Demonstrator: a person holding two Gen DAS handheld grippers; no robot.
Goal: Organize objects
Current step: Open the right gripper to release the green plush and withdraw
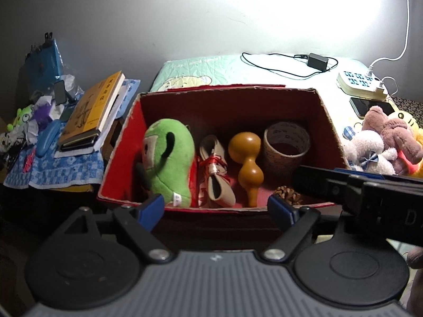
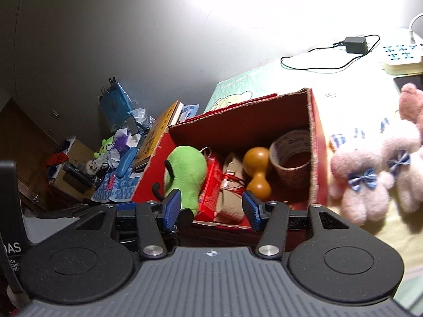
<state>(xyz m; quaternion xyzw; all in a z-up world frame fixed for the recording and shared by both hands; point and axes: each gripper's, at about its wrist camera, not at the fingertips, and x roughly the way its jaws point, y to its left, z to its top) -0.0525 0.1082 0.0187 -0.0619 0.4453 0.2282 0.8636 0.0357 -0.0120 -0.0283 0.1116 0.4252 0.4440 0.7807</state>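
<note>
the pale pink plush bear with a blue checked bow [image 2: 361, 185] lies in a small heap of soft toys on the bed, just outside the right wall of the open red cardboard box [image 1: 331, 121]; a second pink bear [image 2: 404, 169] and a brown plush animal [image 1: 391, 132] press against it. it looks light, soft and squashy, with nothing to break and a pile that should not slip; i judge the round belly or the bow-tied neck the best place to pinch, since a limb would let it dangle and swing

inside the box, left to right, stand a green plush toy with black markings [image 1: 169, 163], a cream cloth roll tied with red ribbon [image 1: 215, 174], a smooth orange-brown gourd [image 1: 247, 158] and a brown paper cup [image 1: 286, 145], with a small pine cone [image 1: 288, 194] at the front. the gourd looks hard and slick, the cup thin and easily crushed

the right tool [image 2: 211, 208] hangs over the box's near edge with its blue pads apart and nothing between them; the bear lies off to its right, well apart from the pads. the left tool [image 1: 215, 208] is likewise released and empty, centred on the box front, with the plush heap far to its right, partly behind the other tool's black body
</note>
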